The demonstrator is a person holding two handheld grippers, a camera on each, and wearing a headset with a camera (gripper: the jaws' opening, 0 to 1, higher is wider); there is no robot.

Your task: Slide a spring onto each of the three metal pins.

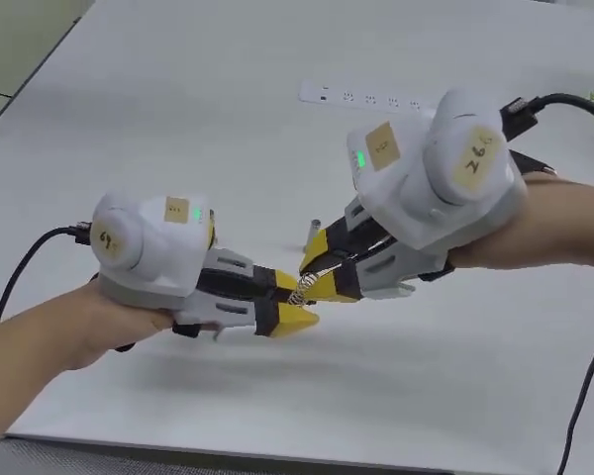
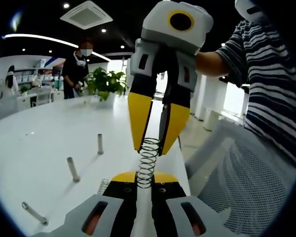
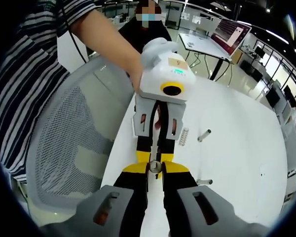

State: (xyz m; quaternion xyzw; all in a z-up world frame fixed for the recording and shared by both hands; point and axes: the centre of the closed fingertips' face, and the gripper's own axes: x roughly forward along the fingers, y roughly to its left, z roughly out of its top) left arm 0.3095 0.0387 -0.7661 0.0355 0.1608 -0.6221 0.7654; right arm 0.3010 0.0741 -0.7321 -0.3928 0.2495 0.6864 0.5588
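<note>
One wide white table (image 1: 277, 129) carries the whole job, and by my read the task has barely started. Two grippers meet tip to tip above its near middle. My left gripper (image 2: 143, 180) has its jaws pressed onto one end of a spring (image 2: 147, 163). My right gripper (image 3: 156, 169) comes in from the right and pinches the other end, so the spring hangs between the two, off the table.

Three metal pins are on the table on the far side of the grippers, and in the left gripper view all three look bare. The upright pin (image 2: 100, 143) stands clear. The leaning pin (image 2: 72, 169) sits near it. I cannot tell whether the third pin (image 2: 34, 213) is standing or lying flat, given the lens bend at that edge.

A spare spring (image 3: 184, 137) lies loose on the table near the pins. I see no third spring.

So none of the three pins is fitted. One spring is in hand and apparently being lined up or passed across. Carrying it to a pin and sliding it on is still to do, and so are both other pins.
</note>
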